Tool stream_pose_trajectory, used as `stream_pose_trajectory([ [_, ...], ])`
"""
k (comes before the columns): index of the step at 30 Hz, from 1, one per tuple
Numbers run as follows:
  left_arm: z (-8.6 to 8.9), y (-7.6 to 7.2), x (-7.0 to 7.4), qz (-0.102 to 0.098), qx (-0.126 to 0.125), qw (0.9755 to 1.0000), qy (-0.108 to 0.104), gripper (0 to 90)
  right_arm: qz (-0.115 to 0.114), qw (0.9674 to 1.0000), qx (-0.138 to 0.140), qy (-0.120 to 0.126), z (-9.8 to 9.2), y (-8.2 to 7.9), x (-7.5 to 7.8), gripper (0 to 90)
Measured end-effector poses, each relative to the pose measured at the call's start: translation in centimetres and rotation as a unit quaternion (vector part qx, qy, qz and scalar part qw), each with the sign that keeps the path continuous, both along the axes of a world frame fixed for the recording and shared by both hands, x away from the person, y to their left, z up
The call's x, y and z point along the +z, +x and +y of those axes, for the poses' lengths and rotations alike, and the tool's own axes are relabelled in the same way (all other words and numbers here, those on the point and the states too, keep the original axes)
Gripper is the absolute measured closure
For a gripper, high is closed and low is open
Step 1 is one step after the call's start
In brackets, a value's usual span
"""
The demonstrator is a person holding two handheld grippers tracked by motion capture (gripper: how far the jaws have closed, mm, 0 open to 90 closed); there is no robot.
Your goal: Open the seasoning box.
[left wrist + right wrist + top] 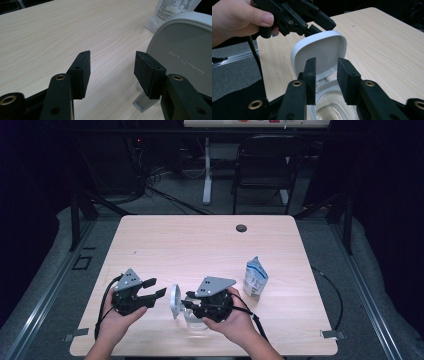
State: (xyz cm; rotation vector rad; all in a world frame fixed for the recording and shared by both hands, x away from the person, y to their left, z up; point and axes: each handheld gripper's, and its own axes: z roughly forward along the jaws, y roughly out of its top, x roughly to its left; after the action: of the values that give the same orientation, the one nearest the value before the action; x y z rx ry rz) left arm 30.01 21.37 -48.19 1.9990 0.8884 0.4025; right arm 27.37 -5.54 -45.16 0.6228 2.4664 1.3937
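Note:
A clear container (196,319) with a white collar stands near the table's front edge, its white hinged lid (175,301) flipped up on edge. My right gripper (187,305) hovers over the container's mouth (332,107). Its jaws stand apart with nothing pressed between them, and the raised lid (322,52) shows just beyond the tips. My left gripper (156,287) is open and empty to the left of the lid. In the left gripper view (112,53) the lid's outer face (185,50) sits close on the right. The left gripper (322,21) also shows behind the lid in the right gripper view.
A white printed pouch (255,279) stands upright to the right of the right hand, also seen in the left gripper view (175,7). A dark grommet hole (241,228) marks the table's far side. A black chair (265,165) stands beyond the table.

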Motion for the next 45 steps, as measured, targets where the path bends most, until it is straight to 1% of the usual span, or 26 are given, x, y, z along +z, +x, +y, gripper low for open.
stream_pose_trajectory([
  [3,0.0,0.0,0.0,0.0,0.0,1.0,0.0,47.9,-0.002,1.0,-0.006,0.006,-0.3,0.0,0.0,64.4],
  [4,0.0,0.0,0.0,0.0,0.0,1.0,0.0,47.9,-0.002,1.0,-0.006,0.006,-0.3,0.0,0.0,64.4],
  [6,0.1,0.0,0.0,0.0,0.002,1.0,0.0,47.8,-0.005,0.9999,-0.012,0.008,-0.5,0.0,0.0,59.9],
  [11,0.1,0.1,-0.1,-0.001,0.004,1.0,0.002,47.8,-0.006,0.9997,-0.018,0.013,-1.1,-0.1,-0.4,56.6],
  [18,0.2,0.1,0.0,0.001,0.004,1.0,0.004,47.8,-0.007,0.9991,-0.037,0.018,-2.3,-0.2,-0.8,55.0],
  [23,0.1,0.0,-0.1,-0.001,0.005,1.0,0.002,47.8,-0.013,0.9978,-0.059,0.027,-3.9,-0.5,-0.9,55.0],
  [24,0.1,0.0,-0.1,-0.001,0.005,1.0,0.002,47.8,-0.013,0.9978,-0.059,0.027,-3.9,-0.5,-0.9,55.0],
  [25,0.1,0.0,-0.1,-0.002,0.005,1.0,0.002,47.7,-0.017,0.9973,-0.066,0.028,-4.5,-0.8,-0.9,55.0],
  [26,0.1,0.0,-0.1,-0.002,0.005,1.0,0.002,47.7,-0.017,0.9973,-0.066,0.028,-4.5,-0.8,-0.9,55.0],
  [27,0.1,0.0,-0.1,-0.002,0.005,1.0,0.002,47.7,-0.02,0.9966,-0.075,0.028,-5.3,-1.0,-0.9,55.1],
  [30,0.1,0.0,-0.1,-0.001,0.005,1.0,0.002,47.6,-0.016,0.9952,-0.09,0.035,-6.6,-1.2,-0.9,57.9],
  [31,0.1,0.0,-0.1,-0.001,0.005,1.0,0.002,47.6,-0.016,0.9952,-0.09,0.035,-6.6,-1.2,-0.9,57.9],
  [32,0.1,0.0,-0.1,-0.001,0.004,1.0,0.002,47.6,-0.014,0.9939,-0.102,0.039,-7.5,-1.3,-0.9,59.0],
  [33,0.1,0.0,-0.1,-0.001,0.004,1.0,0.001,47.6,-0.013,0.9932,-0.108,0.041,-8.0,-1.3,-0.9,59.4],
  [34,0.1,0.0,-0.1,-0.001,0.004,1.0,0.001,47.6,-0.013,0.9932,-0.108,0.041,-8.0,-1.3,-0.9,59.4],
  [35,0.1,0.0,0.0,-0.002,0.004,1.0,0.002,47.6,-0.012,0.9926,-0.113,0.043,-8.4,-1.3,-0.9,60.0],
  [36,0.1,0.0,0.0,-0.003,0.005,1.0,0.001,47.6,-0.012,0.9919,-0.119,0.043,-8.8,-1.3,-0.9,60.1],
  [37,0.1,0.0,0.0,-0.003,0.006,1.0,0.001,47.6,-0.015,0.9904,-0.129,0.047,-9.6,-1.5,-0.8,60.6],
  [38,0.1,0.0,0.0,-0.003,0.006,1.0,0.001,47.6,-0.015,0.9904,-0.129,0.047,-9.6,-1.5,-0.8,60.6],
  [39,0.1,0.0,0.0,-0.003,0.006,1.0,0.001,47.6,-0.018,0.9888,-0.14,0.049,-10.3,-1.7,-0.7,60.8],
  [40,0.1,0.0,0.0,-0.003,0.006,1.0,0.001,47.6,-0.018,0.9888,-0.14,0.049,-10.3,-1.7,-0.7,60.8],
  [41,0.1,0.0,-0.1,-0.002,0.006,1.0,0.002,47.6,-0.02,0.9872,-0.15,0.05,-11.0,-1.9,-0.7,61.8],
  [42,0.1,0.0,-0.1,-0.002,0.006,1.0,0.002,47.6,-0.02,0.9872,-0.15,0.05,-11.0,-1.9,-0.7,61.8],
  [43,0.1,0.0,-0.1,-0.001,0.005,1.0,0.002,47.6,-0.017,0.9856,-0.16,0.052,-11.7,-2.1,-0.8,63.7],
  [44,0.1,0.0,-0.1,-0.001,0.005,1.0,0.002,47.7,-0.017,0.9856,-0.16,0.052,-11.7,-2.1,-0.8,63.7],
  [45,0.1,0.0,-0.1,-0.002,0.005,1.0,0.002,47.6,-0.012,0.9848,-0.165,0.051,-12.3,-2.2,-0.9,66.2],
])
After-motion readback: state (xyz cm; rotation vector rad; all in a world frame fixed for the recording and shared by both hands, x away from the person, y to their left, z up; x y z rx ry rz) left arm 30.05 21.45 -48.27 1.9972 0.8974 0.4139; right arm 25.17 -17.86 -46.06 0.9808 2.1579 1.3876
